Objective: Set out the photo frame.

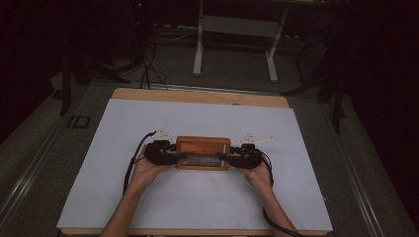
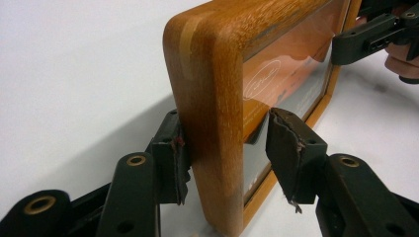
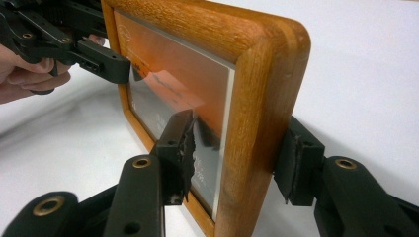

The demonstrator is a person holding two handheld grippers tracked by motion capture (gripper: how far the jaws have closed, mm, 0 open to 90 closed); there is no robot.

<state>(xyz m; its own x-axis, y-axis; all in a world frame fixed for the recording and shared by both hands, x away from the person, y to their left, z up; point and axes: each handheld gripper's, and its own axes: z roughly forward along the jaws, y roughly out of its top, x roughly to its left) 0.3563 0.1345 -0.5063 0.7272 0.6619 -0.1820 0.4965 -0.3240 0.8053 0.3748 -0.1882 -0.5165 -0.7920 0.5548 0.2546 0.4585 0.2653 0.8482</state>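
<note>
Fingers (image 2: 170, 158) of the left gripper (image 2: 225, 153) straddle the left end of the wooden picture frame (image 1: 202, 152): back pad touches the wood, front pad stands off the glass with a visible gap, so no clamp on that end. In the high view the left gripper (image 1: 170, 157) sits at the frame's left edge, left hand (image 1: 148, 170) behind it. Frame stands upright on its long edge, mid-sheet on the white sheet (image 1: 197, 197) covering the wooden table (image 1: 197, 96), glass side facing the person. Right gripper (image 1: 233, 158) sits at the frame's right edge. Its fingers (image 3: 180, 155) bracket the right end (image 3: 257, 123); back pad appears to touch wood, front pad close to the glass, contact unclear.
</note>
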